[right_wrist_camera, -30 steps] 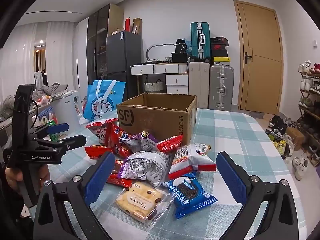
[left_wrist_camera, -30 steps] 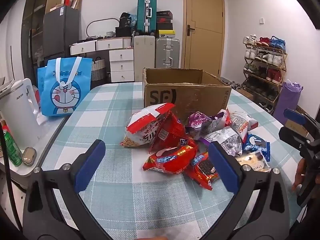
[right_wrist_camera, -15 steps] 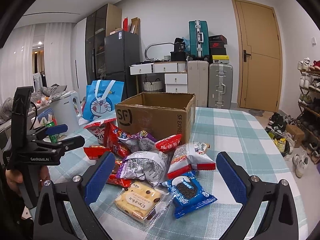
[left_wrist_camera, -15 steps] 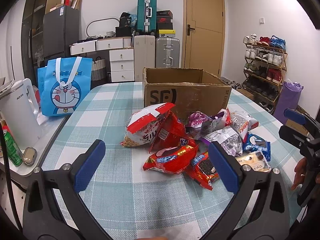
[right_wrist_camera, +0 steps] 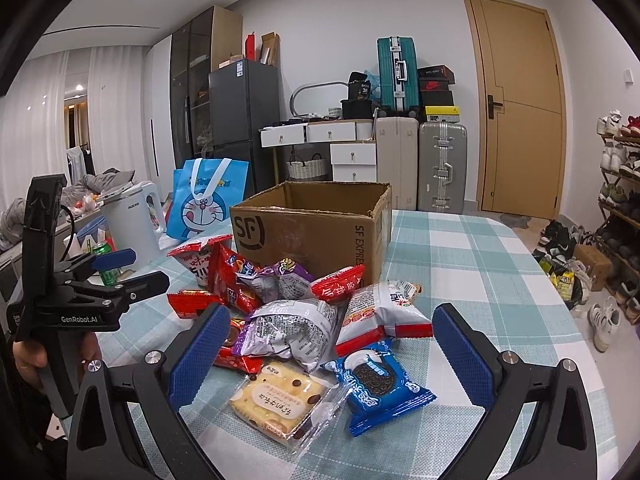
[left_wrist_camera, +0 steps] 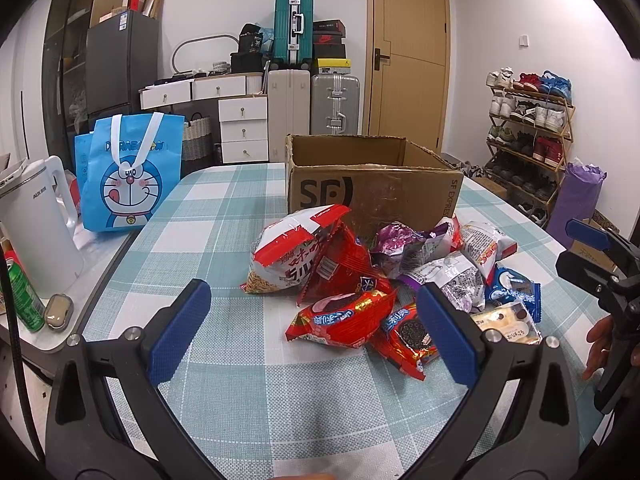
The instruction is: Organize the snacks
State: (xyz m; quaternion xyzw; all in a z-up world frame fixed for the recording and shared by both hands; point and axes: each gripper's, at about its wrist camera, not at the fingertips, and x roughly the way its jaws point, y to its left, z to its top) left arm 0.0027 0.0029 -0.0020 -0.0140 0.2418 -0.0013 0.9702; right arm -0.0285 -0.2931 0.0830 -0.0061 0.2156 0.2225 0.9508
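Checked counter [left_wrist_camera: 224, 208]: carries an open-topped cardboard box [left_wrist_camera: 372, 188]. Snack packets [right_wrist_camera: 304, 312] lie heaped on the cloth just in front of the box, some touching its front wall. Biscuit pack [right_wrist_camera: 278, 402] and blue cookie pack [right_wrist_camera: 378, 382] nearest the right claw. Left claw [left_wrist_camera: 308, 332]: released, grasping nothing. Right claw [right_wrist_camera: 328, 356]: released, grasping nothing.

Two near, low wrist views toward the cardboard box [left_wrist_camera: 372, 184], seemingly from opposite sides
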